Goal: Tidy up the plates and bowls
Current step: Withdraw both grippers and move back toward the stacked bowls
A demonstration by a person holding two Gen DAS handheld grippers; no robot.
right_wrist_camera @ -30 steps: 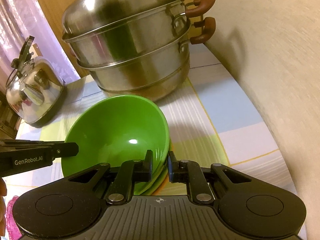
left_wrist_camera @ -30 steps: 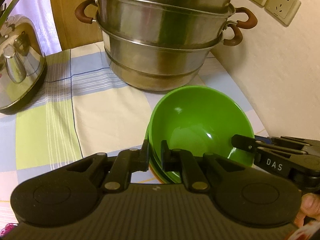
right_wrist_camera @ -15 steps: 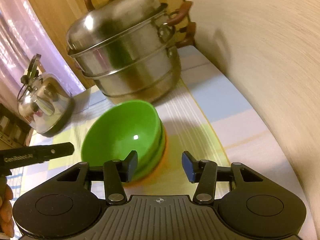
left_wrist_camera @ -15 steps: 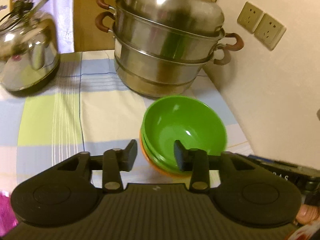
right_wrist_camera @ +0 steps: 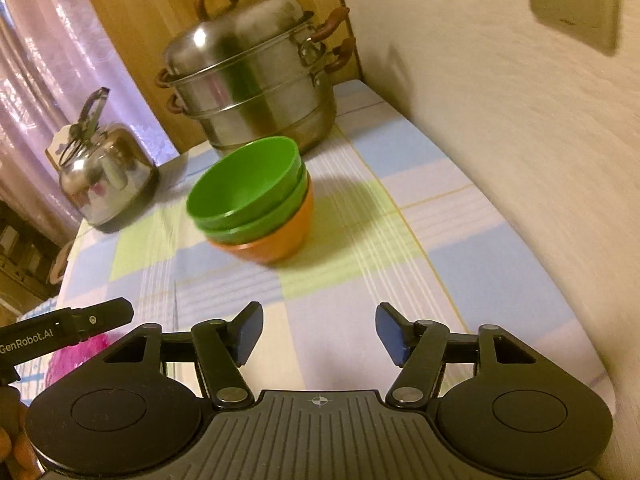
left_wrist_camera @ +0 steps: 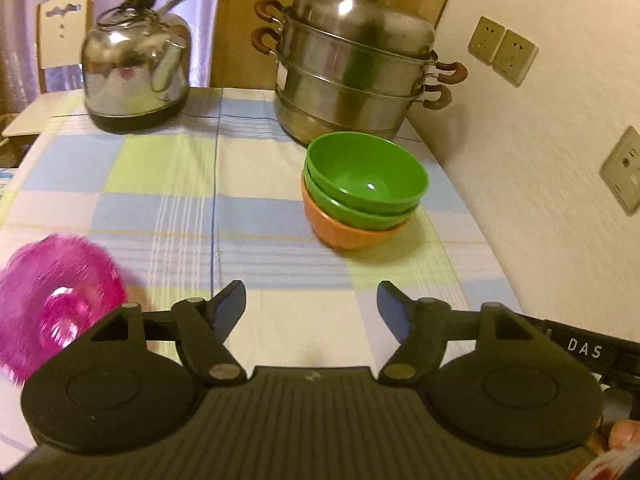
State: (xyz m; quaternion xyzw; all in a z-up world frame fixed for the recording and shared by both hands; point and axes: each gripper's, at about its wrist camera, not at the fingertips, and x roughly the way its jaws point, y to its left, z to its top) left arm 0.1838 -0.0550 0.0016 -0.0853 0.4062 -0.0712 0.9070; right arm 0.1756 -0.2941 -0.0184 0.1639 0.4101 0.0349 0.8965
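Observation:
Two green bowls [left_wrist_camera: 366, 178] sit nested in an orange bowl [left_wrist_camera: 344, 232] on the checked tablecloth, in front of the steamer pot; the stack also shows in the right wrist view [right_wrist_camera: 248, 188]. My left gripper [left_wrist_camera: 311, 306] is open and empty, well back from the stack. My right gripper [right_wrist_camera: 319, 330] is open and empty, also well back. A pink translucent dish [left_wrist_camera: 56, 304] lies at the near left, blurred; a bit of it shows in the right wrist view [right_wrist_camera: 76, 356].
A stacked steel steamer pot [left_wrist_camera: 356, 68] stands at the back by the wall. A steel kettle [left_wrist_camera: 136, 76] stands at the back left. The wall with sockets [left_wrist_camera: 504, 52] runs along the table's right edge. A chair [left_wrist_camera: 60, 40] is behind the table.
Both grippers let go of the green bowl's rim, opened wide and pulled back from the stack. The green bowl now rests nested on the stack. The pink dish has come into view.

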